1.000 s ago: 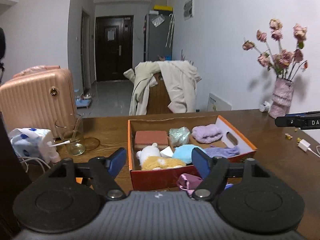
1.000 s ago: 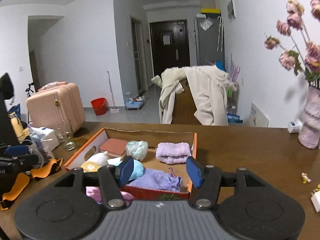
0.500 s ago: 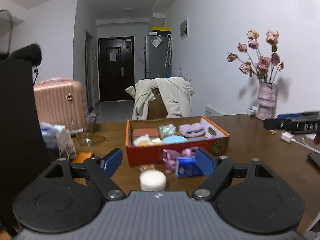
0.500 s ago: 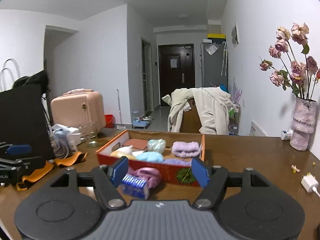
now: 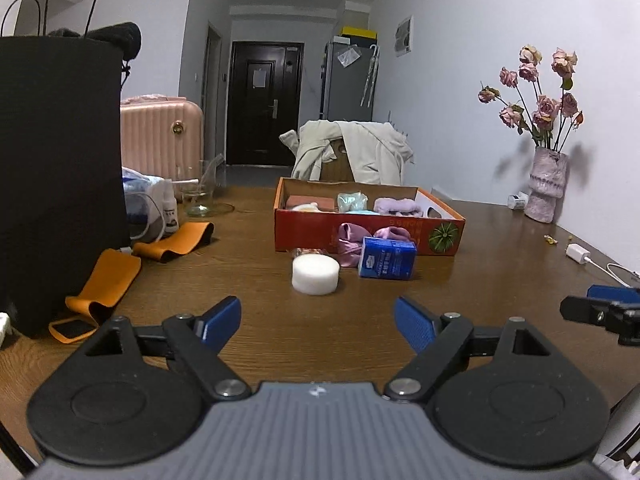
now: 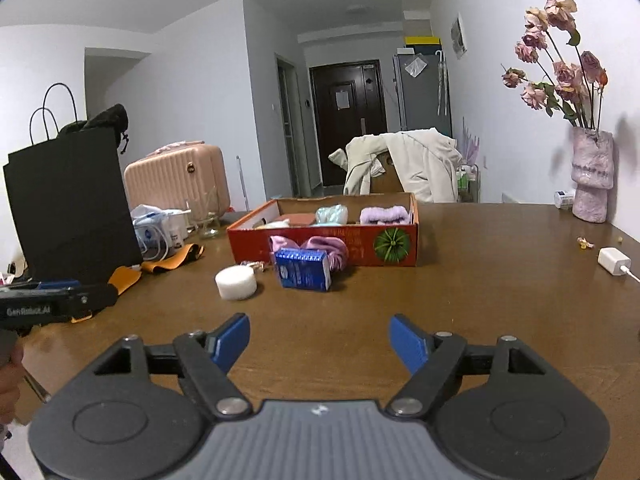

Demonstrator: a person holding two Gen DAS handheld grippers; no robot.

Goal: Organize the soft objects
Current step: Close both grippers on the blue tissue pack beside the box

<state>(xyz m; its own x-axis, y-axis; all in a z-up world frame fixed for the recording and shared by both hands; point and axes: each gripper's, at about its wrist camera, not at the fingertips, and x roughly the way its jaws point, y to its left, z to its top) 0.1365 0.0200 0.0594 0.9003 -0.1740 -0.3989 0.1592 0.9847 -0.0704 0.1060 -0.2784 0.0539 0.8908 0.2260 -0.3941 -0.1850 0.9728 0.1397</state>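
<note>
An orange cardboard box [image 5: 360, 230] [image 6: 320, 246] stands mid-table and holds several soft things, among them a folded lilac towel [image 5: 398, 205] [image 6: 385, 215] and a pale green bundle [image 5: 351, 201]. In front of it lie a pink satin pouch [image 5: 348, 240] [image 6: 324, 246], a blue tissue pack [image 5: 386, 263] [image 6: 303, 269] and a round white sponge [image 5: 315, 274] [image 6: 236, 283]. My left gripper [image 5: 317, 322] is open and empty, well short of the sponge. My right gripper [image 6: 320, 338] is open and empty, back from the tissue pack.
A black paper bag [image 5: 56, 176] [image 6: 74, 196] stands at the left with orange straps [image 5: 120, 272] beside it. A glass [image 5: 202, 196], a tissue bag and a small bottle sit behind. A vase of dried roses [image 5: 546, 184] [image 6: 591, 174] and a white charger [image 6: 612, 261] are at the right.
Both grippers have pulled back from above the box toward the near table edge. The sponge, tissue pack and pouch in front of the box have come into view.
</note>
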